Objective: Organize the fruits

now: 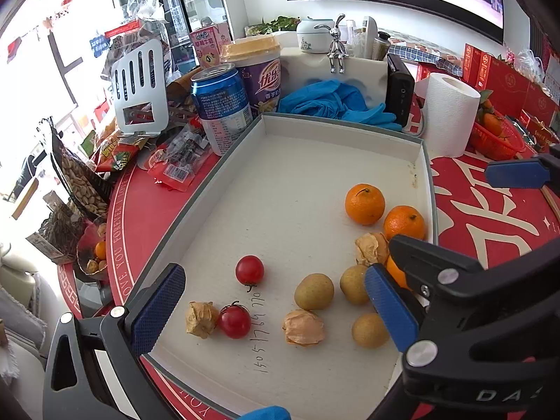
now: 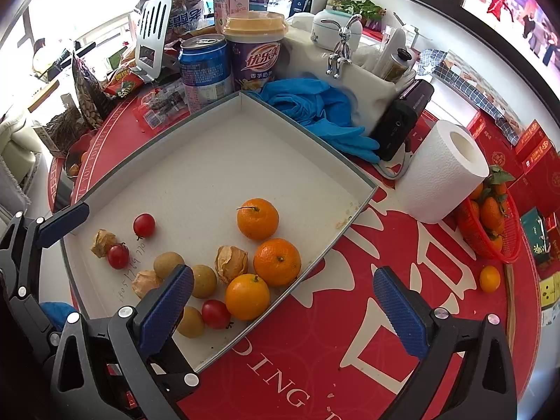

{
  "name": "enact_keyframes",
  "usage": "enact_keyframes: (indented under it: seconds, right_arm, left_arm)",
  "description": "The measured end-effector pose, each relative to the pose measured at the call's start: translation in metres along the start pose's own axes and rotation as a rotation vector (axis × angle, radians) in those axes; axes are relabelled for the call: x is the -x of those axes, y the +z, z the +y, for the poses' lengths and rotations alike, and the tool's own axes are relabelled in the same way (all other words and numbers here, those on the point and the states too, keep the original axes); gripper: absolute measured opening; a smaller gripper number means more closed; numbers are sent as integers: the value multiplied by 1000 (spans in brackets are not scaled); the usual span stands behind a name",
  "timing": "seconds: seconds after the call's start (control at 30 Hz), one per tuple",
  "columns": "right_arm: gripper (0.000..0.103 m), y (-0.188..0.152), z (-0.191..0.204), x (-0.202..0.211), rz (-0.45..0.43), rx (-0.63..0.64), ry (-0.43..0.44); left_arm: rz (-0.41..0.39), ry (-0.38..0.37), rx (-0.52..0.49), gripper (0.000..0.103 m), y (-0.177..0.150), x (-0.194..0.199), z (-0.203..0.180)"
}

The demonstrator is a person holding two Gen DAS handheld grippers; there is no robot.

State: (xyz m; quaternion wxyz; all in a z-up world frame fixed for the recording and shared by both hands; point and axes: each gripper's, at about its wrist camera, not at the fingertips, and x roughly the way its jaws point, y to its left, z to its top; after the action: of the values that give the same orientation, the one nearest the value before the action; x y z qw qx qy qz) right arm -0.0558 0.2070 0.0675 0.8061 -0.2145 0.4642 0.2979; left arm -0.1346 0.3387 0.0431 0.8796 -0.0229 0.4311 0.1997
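A shallow white box lid [image 1: 273, 129] [image 2: 196, 161] lies on the red table and holds the fruit. In it lie three oranges [image 2: 258, 218] [image 1: 364, 204], three cherry tomatoes [image 1: 249, 270] [image 2: 144, 225], several brown longans [image 1: 314, 291] [image 2: 168, 264] and husked physalis [image 1: 303, 327] [image 2: 231, 263]. My left gripper [image 1: 274, 309] is open over the lid's near end, its fingers astride the tomatoes and longans, holding nothing. My right gripper [image 2: 283, 309] is open above the lid's right corner, empty. Its blue finger shows in the left wrist view [image 1: 514, 174].
A paper roll [image 2: 441, 171], a red basket of oranges [image 2: 490, 224] and a loose small orange [image 2: 489, 279] stand to the right. Blue gloves [image 2: 315, 112], a black device [image 2: 402, 122], a blue can [image 2: 204, 68], a purple cup [image 2: 255, 56] and snack packets crowd behind the lid.
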Motion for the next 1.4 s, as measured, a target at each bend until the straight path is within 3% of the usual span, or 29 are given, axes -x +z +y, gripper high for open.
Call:
enact_keyframes:
  seconds: [1.4]
  right_arm:
    - [103,0,3,1,2,3,7]
  left_arm:
    - [3,-6,1,103,-1,1,-1]
